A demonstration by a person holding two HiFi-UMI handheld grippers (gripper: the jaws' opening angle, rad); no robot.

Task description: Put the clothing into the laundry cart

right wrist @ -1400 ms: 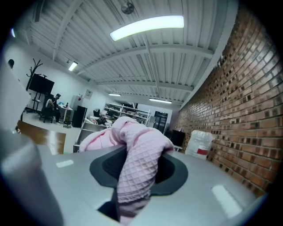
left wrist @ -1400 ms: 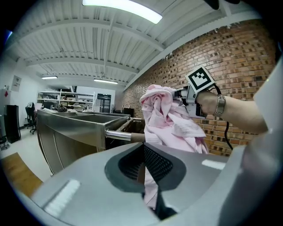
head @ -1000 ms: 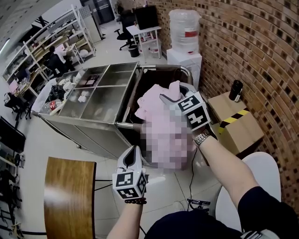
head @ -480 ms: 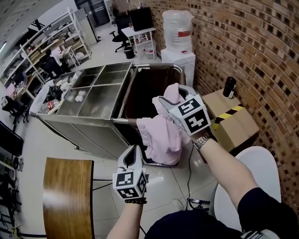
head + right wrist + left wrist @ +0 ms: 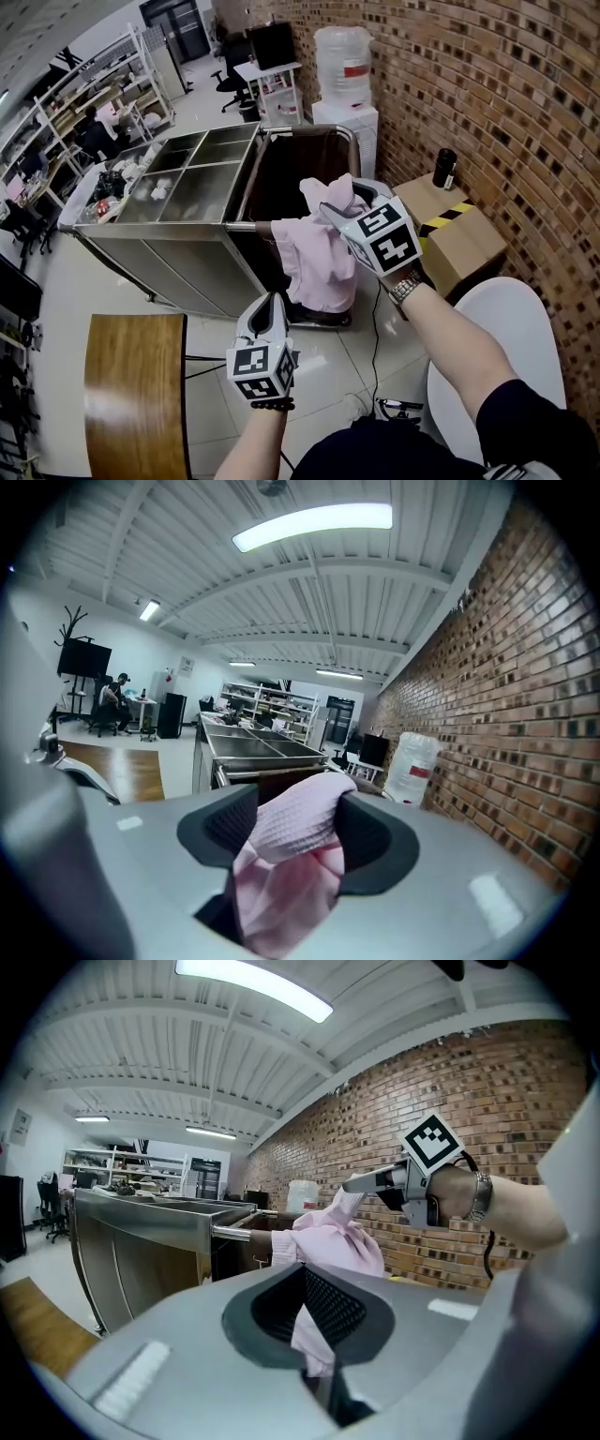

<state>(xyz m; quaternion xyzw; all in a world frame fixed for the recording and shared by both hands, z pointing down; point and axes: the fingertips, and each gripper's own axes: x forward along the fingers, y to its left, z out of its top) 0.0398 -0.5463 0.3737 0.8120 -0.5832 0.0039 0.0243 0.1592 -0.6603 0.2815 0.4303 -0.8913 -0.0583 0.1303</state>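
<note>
The pink waffle-knit garment (image 5: 319,258) hangs pinched in the right tongs (image 5: 330,208), right at the near rim of the dark-lined steel laundry cart (image 5: 281,173), with its tail dangling outside. The left tongs (image 5: 267,309) sit low, short of the cart, jaws apart and holding nothing.

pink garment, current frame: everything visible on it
The pink garment is pale pink, waffle-knit, soft and crumpled. The right gripper is clamped on a bunched upper fold. The rest hangs in loose folds, with one sleeve end sticking out toward the cart's near handle bar. It hangs at the near end of the laundry cart, not yet dropped into the dark bin. Whether it touches the cart is unclear. The left gripper sits lower, jaws slightly apart, not gripping it.
</note>
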